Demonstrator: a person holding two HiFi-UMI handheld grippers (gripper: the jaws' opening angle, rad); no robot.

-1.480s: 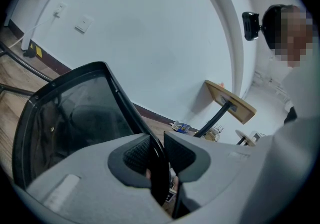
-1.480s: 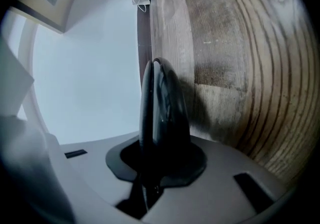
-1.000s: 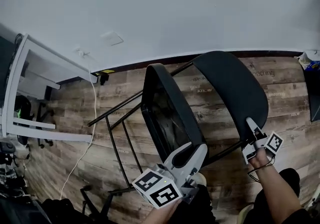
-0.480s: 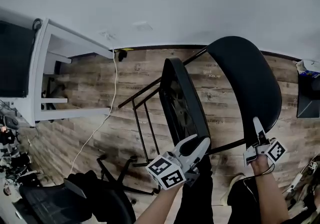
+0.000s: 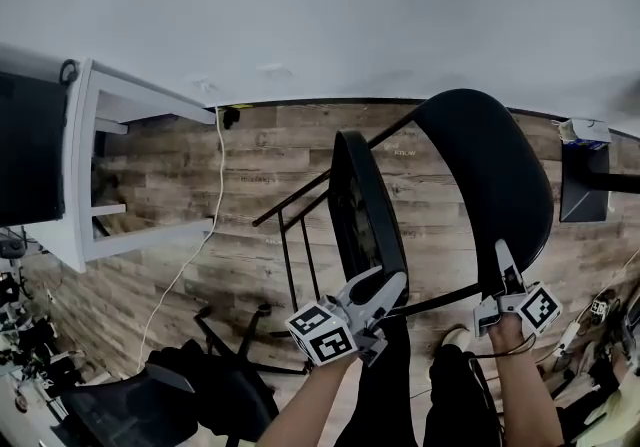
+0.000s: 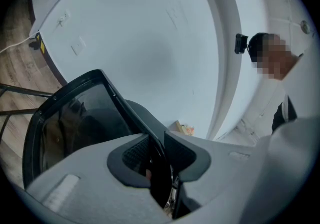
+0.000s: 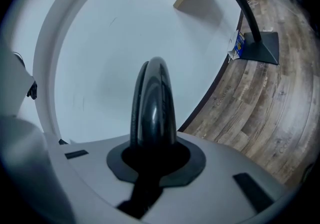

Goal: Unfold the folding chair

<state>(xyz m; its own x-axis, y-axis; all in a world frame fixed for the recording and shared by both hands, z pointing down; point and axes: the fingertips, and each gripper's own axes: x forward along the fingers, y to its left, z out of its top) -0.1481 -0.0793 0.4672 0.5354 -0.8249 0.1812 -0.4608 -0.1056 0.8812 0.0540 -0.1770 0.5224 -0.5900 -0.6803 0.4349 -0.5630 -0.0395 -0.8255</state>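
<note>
Folding chair (image 5: 430, 195): black, tilted over the wood floor (image 5: 250, 195) in front of the white wall (image 5: 320, 15), partly opened.

- Tube legs (image 5: 290, 235): on the side nearer the wall, splayed away from the seat. I cannot tell whether every foot is down.
- Seat (image 5: 368, 210): seen edge-on, the end away from the wall pinched in my left claw (image 5: 385, 283).
- Backrest (image 5: 490, 175): fanned apart from the seat, with my right claw (image 5: 503, 260) clamped on the rim farthest from the wall.

Done, as I judge it: the halves are parted. Left to do: swing the seat flat and plant the legs.
</note>
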